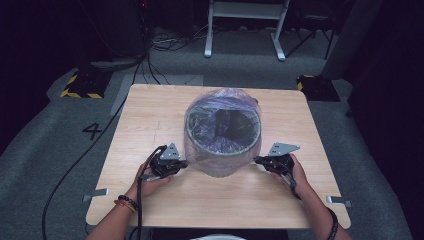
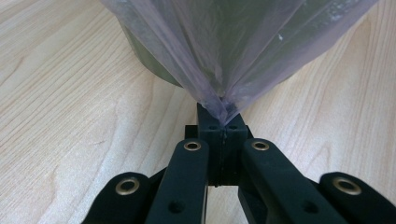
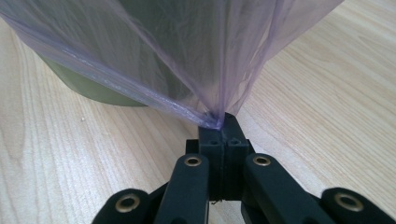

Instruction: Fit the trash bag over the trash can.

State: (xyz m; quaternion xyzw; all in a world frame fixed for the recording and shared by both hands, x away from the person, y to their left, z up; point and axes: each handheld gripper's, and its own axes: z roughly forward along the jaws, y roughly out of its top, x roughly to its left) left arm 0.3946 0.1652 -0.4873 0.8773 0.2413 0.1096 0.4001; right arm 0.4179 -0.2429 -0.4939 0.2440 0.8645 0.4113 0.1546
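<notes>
The worktop (image 1: pixel 165 105) is seen whole from the high view, with the bin (image 1: pixel 223 131) standing at its middle and wrapped in a bag (image 1: pixel 200 150). The bin's open, dark inside is seen from that view; from the gripper views its green wall (image 2: pixel 149 63) is seen low, through the film. The left gripper (image 1: pixel 184 163) is clamped on a pinch of bag (image 2: pixel 223 109) at the bin's left, the right gripper (image 1: pixel 258 160) on another (image 3: pixel 215 119) at its right.
</notes>
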